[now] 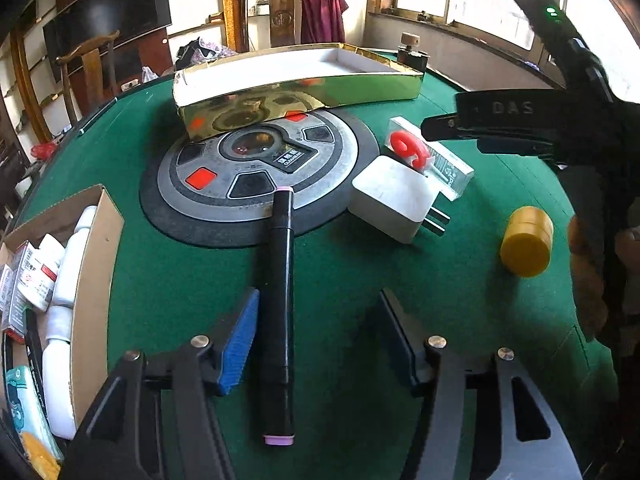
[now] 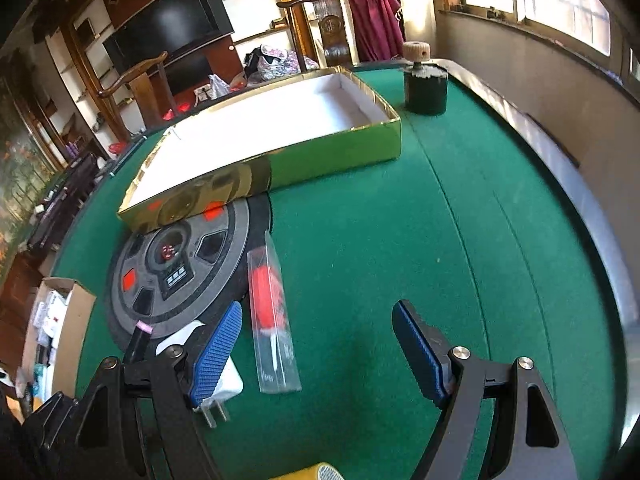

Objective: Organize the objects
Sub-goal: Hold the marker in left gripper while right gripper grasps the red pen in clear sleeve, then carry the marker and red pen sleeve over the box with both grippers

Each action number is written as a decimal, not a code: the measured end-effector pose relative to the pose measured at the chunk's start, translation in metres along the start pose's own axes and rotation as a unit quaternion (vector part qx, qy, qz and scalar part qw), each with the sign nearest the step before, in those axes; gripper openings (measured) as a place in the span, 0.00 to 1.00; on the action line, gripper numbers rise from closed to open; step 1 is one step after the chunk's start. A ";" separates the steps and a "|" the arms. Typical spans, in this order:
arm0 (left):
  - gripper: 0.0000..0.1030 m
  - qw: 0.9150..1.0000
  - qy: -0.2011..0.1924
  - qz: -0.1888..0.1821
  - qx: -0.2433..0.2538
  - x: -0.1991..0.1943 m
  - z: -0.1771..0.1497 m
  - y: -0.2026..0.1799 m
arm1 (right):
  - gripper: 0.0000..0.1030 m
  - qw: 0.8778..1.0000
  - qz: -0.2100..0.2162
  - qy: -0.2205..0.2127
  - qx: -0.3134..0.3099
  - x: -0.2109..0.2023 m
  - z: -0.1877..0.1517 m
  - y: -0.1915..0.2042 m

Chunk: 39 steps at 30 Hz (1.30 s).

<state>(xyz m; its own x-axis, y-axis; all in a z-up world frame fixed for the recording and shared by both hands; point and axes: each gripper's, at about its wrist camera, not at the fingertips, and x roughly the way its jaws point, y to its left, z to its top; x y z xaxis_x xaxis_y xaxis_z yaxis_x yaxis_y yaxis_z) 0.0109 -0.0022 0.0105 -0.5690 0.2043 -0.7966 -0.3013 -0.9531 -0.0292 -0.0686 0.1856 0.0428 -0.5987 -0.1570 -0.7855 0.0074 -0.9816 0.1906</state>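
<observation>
The left gripper point(image 1: 316, 336) is seen with jaws apart over the green table point(image 1: 360, 288); one black marker point(image 1: 278, 312) with pink ends lies on the felt between them, just beside the left pad and not pressed. The right gripper point(image 2: 316, 348) is held wide with nothing between its pads. One yellow cylinder point(image 1: 526, 242) lies toward the table's right edge. One white plug adapter point(image 1: 390, 198) touches one clear packet point(image 1: 430, 158) holding a red item; its print cannot be read. At the left edge one cardboard box point(image 1: 94, 280) holds several white bottles point(image 1: 66, 276) and packets. At the centre one round console point(image 1: 256, 168) carries a small label, unreadable. Partly upon it rests one gold tray point(image 1: 304, 96), white inside. One dark jar point(image 2: 424, 88) stands near the far edge. "DAS" is read on the right gripper's body in the left view.
</observation>
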 end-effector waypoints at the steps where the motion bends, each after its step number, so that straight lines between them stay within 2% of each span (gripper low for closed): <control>1: 0.50 1.000 -0.001 0.007 0.000 -0.001 -0.001 0.000 | 0.80 1.000 -0.005 0.003 -0.003 0.002 0.001 0.002; 2: 0.36 1.000 -0.003 0.009 -0.003 -0.002 0.000 0.001 | 0.80 1.000 -0.015 0.006 -0.009 0.005 0.003 0.005; 3: 0.14 1.000 -0.004 -0.004 -0.011 -0.005 -0.001 0.006 | 0.79 1.000 -0.024 0.008 -0.015 0.008 0.004 0.009; 5: 0.14 0.999 0.001 -0.032 -0.021 -0.005 -0.002 0.011 | 0.79 0.998 -0.040 0.018 -0.037 0.018 0.004 0.019; 6: 0.14 0.999 0.003 -0.043 -0.025 -0.006 -0.003 0.014 | 0.76 0.998 -0.042 0.020 -0.044 0.020 0.003 0.022; 7: 0.14 0.998 0.005 -0.048 -0.029 -0.007 -0.003 0.016 | 0.62 0.997 -0.045 0.024 -0.053 0.024 0.002 0.026; 8: 0.14 0.998 0.006 -0.056 -0.038 -0.008 -0.004 0.019 | 0.55 0.997 -0.048 0.027 -0.062 0.026 0.001 0.031; 9: 0.14 0.997 0.007 -0.064 -0.051 -0.009 -0.006 0.023 | 0.38 0.996 -0.051 0.030 -0.069 0.028 0.000 0.034; 10: 0.14 0.996 0.007 -0.066 -0.055 -0.010 -0.007 0.025 | 0.28 0.995 -0.052 0.036 -0.076 0.031 -0.002 0.037; 13: 0.14 0.996 -0.001 -0.063 -0.067 -0.017 -0.010 0.031 | 0.15 0.994 -0.053 0.044 -0.085 0.030 -0.006 0.042; 21: 0.14 0.993 -0.030 -0.068 -0.087 -0.046 -0.017 0.040 | 0.14 0.997 -0.027 0.019 -0.066 -0.006 -0.012 0.037; 28: 0.14 0.990 -0.053 -0.070 -0.111 -0.076 -0.032 0.052 | 0.14 0.998 0.029 -0.011 -0.046 -0.047 -0.020 0.044; 32: 0.14 0.987 -0.072 -0.066 -0.124 -0.099 -0.041 0.062 | 0.14 0.996 0.067 -0.013 -0.049 -0.066 -0.026 0.063; 39: 0.14 0.983 -0.102 -0.026 -0.152 -0.134 -0.055 0.100 | 0.15 0.990 0.125 -0.008 -0.067 -0.085 -0.037 0.113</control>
<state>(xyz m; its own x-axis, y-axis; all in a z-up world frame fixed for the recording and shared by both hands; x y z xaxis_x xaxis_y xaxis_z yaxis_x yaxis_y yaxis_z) 0.0984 -0.1371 0.0809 -0.7103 0.2651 -0.6520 -0.1084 -0.9565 -0.2709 0.0131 0.0838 0.1091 -0.5775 -0.3969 -0.7134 0.2625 -0.9177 0.2981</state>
